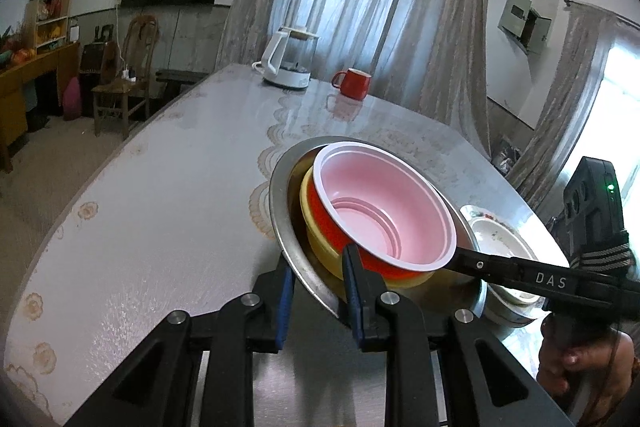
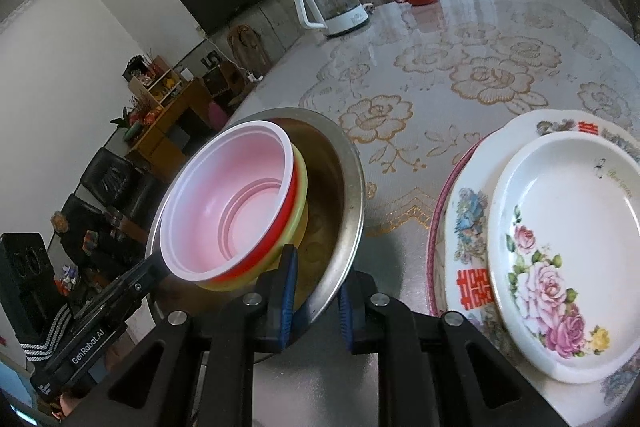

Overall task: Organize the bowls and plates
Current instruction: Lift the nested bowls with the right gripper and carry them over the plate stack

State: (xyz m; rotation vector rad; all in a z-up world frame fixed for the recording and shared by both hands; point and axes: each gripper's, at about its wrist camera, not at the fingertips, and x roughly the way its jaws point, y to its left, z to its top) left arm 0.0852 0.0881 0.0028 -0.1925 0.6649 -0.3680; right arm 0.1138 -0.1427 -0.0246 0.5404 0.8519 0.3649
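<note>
Looking along the left tool (image 1: 316, 291), its blue pads stand narrowly apart and pinch the near rim of the steel basin (image 1: 288, 239). That basin is tipped, its mouth turned up and toward the desk's (image 1: 160, 187) right edge, and it is round, so no long axis shows. Inside it nest a yellow bowl (image 1: 320, 247), a red bowl (image 1: 320, 211) and, innermost, a pink-lined bowl (image 1: 384, 203), all tilted the same way. The right tool (image 1: 460, 255) reaches in from the right, its slim black fingers nearly closed at the basin's far rim beside the pink-lined bowl. Behind them lies a white plate (image 1: 496, 235) near the desk's right edge. A white kettle (image 1: 286, 61) and a red mug (image 1: 354, 83) stand toward the far edge.

From the right tool (image 2: 314, 291), the blue pads are almost together, gripping the rim of the steel basin (image 2: 344, 195), whose mouth here tips toward the desk's (image 2: 420, 67) left edge. The pink-lined bowl (image 2: 232, 195), red bowl (image 2: 294, 183) and yellow bowl (image 2: 302, 187) sit stacked within it. The left tool (image 2: 156, 263) holds the opposite rim. A flowered dish (image 2: 568, 255) rests on a larger patterned plate (image 2: 468, 219) near the desk's right edge.
</note>
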